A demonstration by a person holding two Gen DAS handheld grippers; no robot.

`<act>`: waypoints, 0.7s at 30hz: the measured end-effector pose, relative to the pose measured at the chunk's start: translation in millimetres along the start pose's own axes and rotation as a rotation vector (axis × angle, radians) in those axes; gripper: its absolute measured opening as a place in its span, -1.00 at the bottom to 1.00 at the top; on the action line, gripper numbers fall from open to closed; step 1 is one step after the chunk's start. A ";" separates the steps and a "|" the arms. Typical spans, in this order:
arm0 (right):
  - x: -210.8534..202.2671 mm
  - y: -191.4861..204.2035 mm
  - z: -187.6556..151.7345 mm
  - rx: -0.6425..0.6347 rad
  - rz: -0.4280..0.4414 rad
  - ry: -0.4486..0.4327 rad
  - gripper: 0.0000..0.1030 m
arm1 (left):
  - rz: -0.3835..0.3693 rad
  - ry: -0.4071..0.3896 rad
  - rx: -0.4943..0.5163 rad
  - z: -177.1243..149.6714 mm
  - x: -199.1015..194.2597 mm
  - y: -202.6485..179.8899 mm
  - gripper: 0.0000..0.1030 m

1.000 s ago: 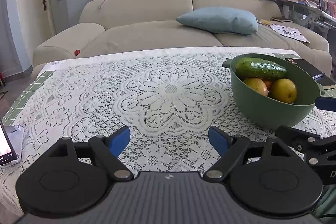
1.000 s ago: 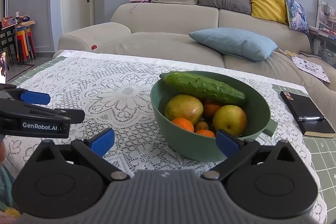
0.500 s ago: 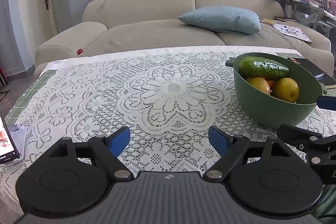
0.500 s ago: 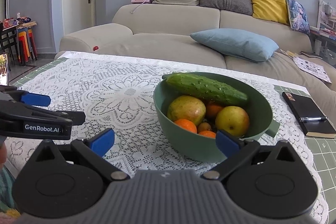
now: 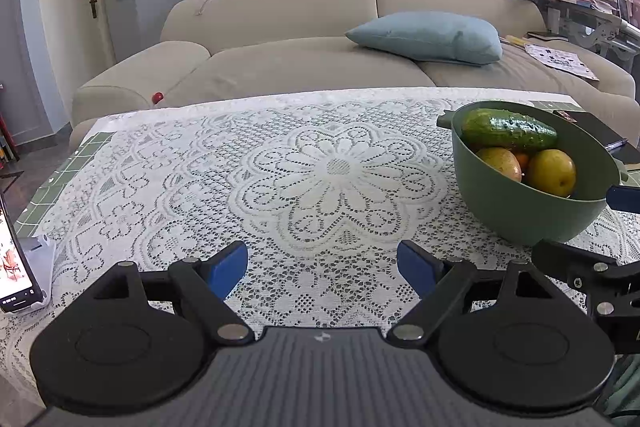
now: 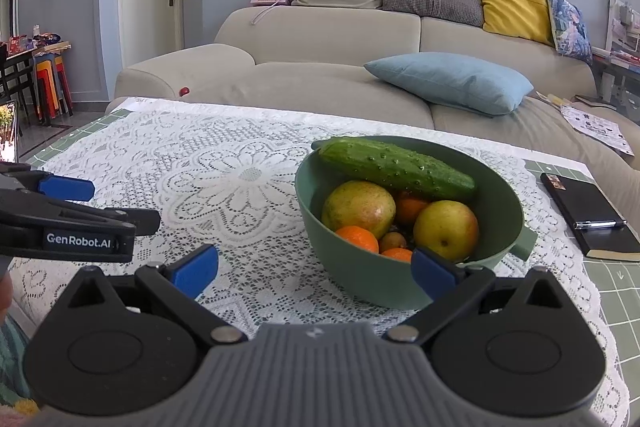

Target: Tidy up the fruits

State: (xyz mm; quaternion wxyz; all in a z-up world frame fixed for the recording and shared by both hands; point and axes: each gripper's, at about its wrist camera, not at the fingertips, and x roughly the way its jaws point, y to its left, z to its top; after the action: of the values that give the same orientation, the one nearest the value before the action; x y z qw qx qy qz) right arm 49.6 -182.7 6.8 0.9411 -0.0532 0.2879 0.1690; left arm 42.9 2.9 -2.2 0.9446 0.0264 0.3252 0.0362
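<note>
Right wrist view counts one green bowl point(image 6: 404, 283) near the tabletop's right edge, holding one cucumber point(image 6: 396, 167), two pears point(image 6: 358, 205) and three oranges point(image 6: 357, 238); the right gripper point(image 6: 314, 267), jaws spread and empty, hovers just before it. Left gripper point(image 5: 322, 269), likewise spread, sits left of the bowl.

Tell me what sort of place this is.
Most likely a home living room: a beige sofa with a yellow cushion stands behind a table under a lace tablecloth, which bears a green bowl of produce.

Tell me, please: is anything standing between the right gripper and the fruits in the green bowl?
Only the bowl's near wall stands before the open right gripper. From above, the cucumber lies across the far side, over one orange; the near fruits are uncovered.
</note>
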 end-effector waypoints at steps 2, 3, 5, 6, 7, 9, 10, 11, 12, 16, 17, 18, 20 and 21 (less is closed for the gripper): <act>0.1 -0.2 0.0 0.002 0.000 0.000 0.92 | 0.000 0.000 -0.001 0.1 0.0 0.0 0.92; 0.2 -0.2 0.1 0.002 0.000 0.000 0.92 | 0.001 0.000 -0.001 0.1 0.0 0.1 0.92; 0.2 -0.2 0.2 0.001 0.000 0.001 0.92 | 0.000 0.001 -0.001 0.2 0.0 0.2 0.92; 0.5 -0.2 0.5 0.000 0.001 0.002 0.92 | 0.000 0.001 -0.001 0.2 0.0 0.2 0.92; 0.6 -0.1 0.6 -0.001 0.001 0.002 0.92 | -0.001 0.000 0.000 0.2 0.0 0.1 0.92; 0.8 0.2 0.5 -0.003 0.001 0.004 0.92 | 0.000 -0.002 0.000 0.1 -0.2 0.1 0.92; 0.8 0.4 0.6 -0.003 0.001 0.005 0.92 | 0.001 -0.002 -0.001 0.2 -0.5 0.4 0.92; 0.8 0.7 0.5 -0.003 0.002 0.005 0.92 | 0.002 -0.003 -0.002 0.4 -0.8 0.8 0.92; 0.8 0.8 0.6 -0.004 0.002 0.006 0.92 | 0.002 -0.004 -0.003 0.4 -1.0 1.3 0.92; 0.9 0.9 0.5 -0.003 0.002 0.006 0.92 | 0.003 -0.006 -0.006 1.2 -2.3 2.3 0.92; 1.0 1.0 0.5 -0.002 0.002 0.007 0.92 | 0.003 -0.006 -0.006 1.2 -2.3 2.4 0.92; 1.1 1.2 0.4 -0.002 0.002 0.008 0.92 | 0.003 -0.007 -0.006 1.4 -2.8 2.5 0.92; 1.2 1.4 0.2 -0.001 0.002 0.010 0.92 | 0.003 -0.008 -0.006 1.5 -3.0 2.8 0.92; 1.3 1.6 0.1 -0.001 0.002 0.012 0.92 | 0.004 -0.008 -0.006 1.2 -3.6 2.7 0.92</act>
State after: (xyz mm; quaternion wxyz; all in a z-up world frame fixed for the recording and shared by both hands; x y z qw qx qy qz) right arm 50.1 -180.8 6.2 0.9392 -0.0543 0.2935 0.1700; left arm 40.6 5.2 1.2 0.9459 0.0242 0.3213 0.0388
